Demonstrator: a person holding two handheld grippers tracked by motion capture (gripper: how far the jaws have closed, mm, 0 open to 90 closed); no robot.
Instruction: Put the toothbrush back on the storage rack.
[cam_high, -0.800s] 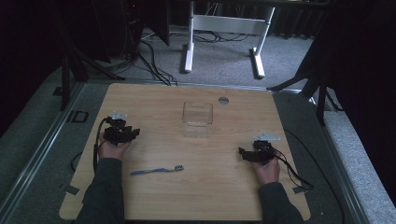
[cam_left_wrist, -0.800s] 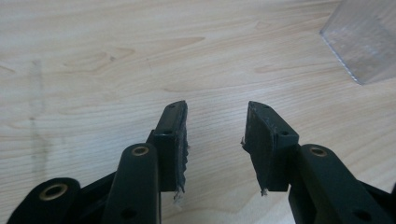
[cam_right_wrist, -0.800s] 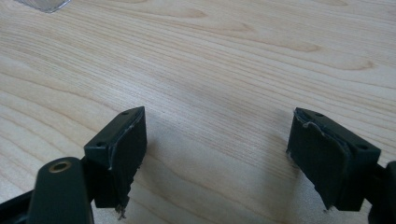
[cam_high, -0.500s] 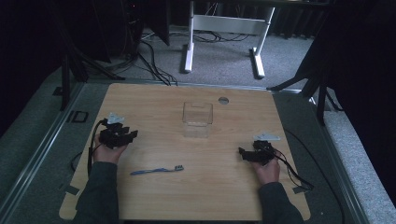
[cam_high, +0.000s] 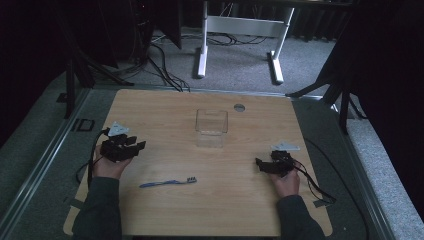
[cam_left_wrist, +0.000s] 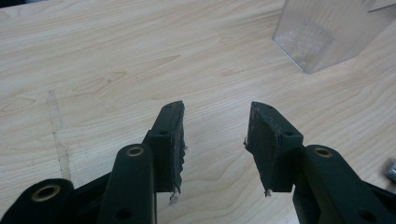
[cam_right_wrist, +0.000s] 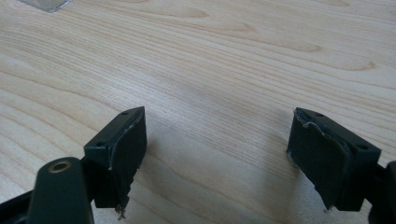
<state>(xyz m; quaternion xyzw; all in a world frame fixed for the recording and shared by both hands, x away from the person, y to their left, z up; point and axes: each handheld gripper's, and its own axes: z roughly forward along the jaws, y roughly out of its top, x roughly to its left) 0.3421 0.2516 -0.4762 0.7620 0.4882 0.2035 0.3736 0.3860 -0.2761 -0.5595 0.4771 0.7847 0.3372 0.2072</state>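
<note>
In the left gripper view, the clear box (cam_left_wrist: 334, 32) is cut off by the top edge, and a grey scrap (cam_left_wrist: 391, 169) at the right edge, below that box, is too cropped to identify. In the right gripper view, only a corner of the box (cam_right_wrist: 46, 4) shows at the top edge.

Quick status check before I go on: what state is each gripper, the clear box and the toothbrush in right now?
left gripper: open, nothing between the jaws.
right gripper: open wide, nothing between the jaws.
clear box: upright, open at the top, looks empty.
blue toothbrush: lying flat on the wooden table, untouched, nearer the left gripper.
</note>
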